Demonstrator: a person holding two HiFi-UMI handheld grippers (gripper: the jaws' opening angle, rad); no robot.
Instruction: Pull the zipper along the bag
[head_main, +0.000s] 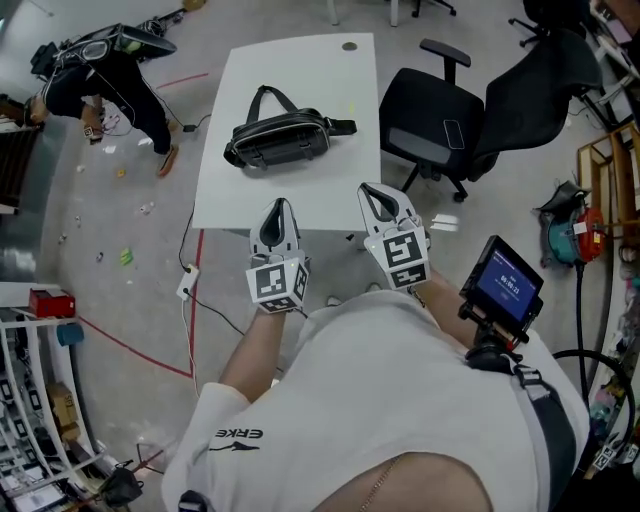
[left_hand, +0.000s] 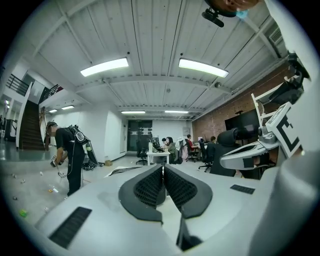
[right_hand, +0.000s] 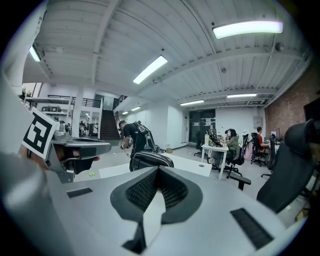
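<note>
- Left gripper (head_main: 281, 205), lower centre of head view: fingers (left_hand: 150, 187) pressed together, nothing between. Hangs at near edge of desk (head_main: 300, 70), likely staged for approach.
- Bag (head_main: 280, 138), upper centre, lies mid-desk with strap looped on top and long side toward person, so zipper run looks reachable. Pull tab too small to tell.
- Right gripper (head_main: 372, 192) beside left: fingers (right_hand: 142, 190) together, empty, aimed toward bag.
- Neither gripper touches bag; pull not yet begun.

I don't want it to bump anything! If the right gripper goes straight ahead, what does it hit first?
Most likely the black bag on the white table: the right gripper view shows it right beyond the shut, empty right gripper. Depth is unclear, so it could pass just above.
</note>
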